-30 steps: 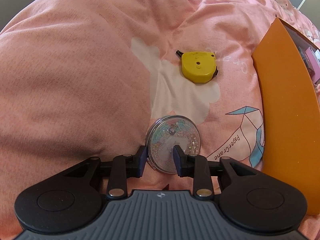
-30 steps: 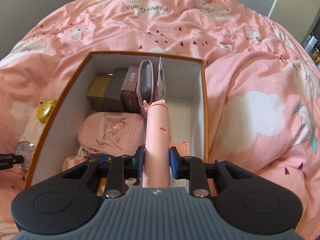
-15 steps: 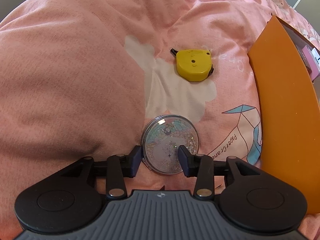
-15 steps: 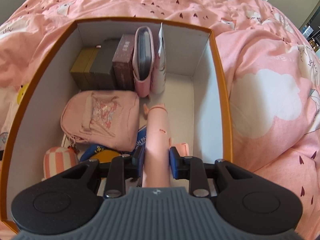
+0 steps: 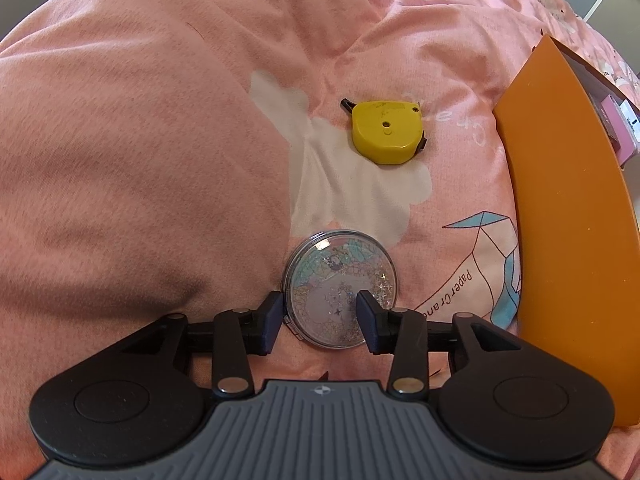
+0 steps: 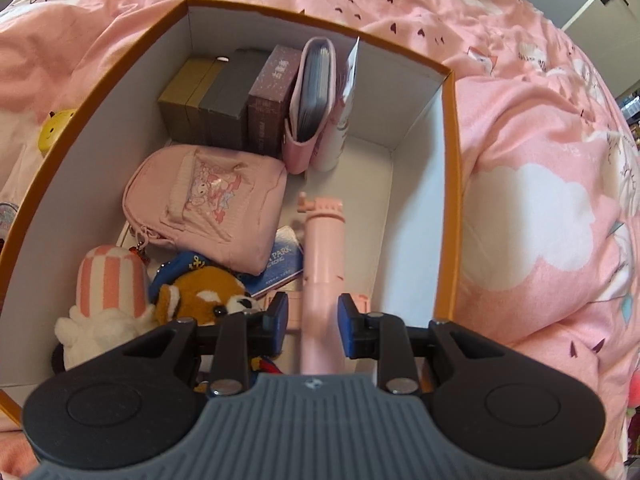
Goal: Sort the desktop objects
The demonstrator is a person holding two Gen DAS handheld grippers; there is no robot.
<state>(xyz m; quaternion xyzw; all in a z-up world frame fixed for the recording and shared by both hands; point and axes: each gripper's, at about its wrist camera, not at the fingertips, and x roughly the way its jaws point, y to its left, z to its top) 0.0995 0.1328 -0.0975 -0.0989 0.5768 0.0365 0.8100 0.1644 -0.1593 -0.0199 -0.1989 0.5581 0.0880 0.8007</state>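
Observation:
A round clear disc with glitter [image 5: 340, 276] lies flat on the pink duvet. My left gripper [image 5: 320, 322] hovers just over its near part, jaws open and narrower than the disc; the right fingertip [image 5: 368, 322] overlaps the disc's face. Farther off lies a yellow tape measure [image 5: 386, 132]. My right gripper [image 6: 312, 318] is shut on a pink stick [image 6: 324, 240], pointing it down into the orange box [image 6: 448, 160], over the bare white floor on the right side. The stick's capped tip hangs beside a pink pouch [image 6: 208, 200].
The box's orange outer wall [image 5: 568, 220] stands close to the right of the disc. Inside are upright small boxes [image 6: 224, 96], a pink card holder [image 6: 312, 100], a blue booklet [image 6: 280, 268], a striped plush [image 6: 108, 280] and a brown plush [image 6: 200, 300]. Rumpled duvet bulges at left [image 5: 140, 160].
My left gripper's jaws have spread wider over the disc. My right gripper has sunk toward the box with the pink stick and rolled a little, so the box fills more of the view.

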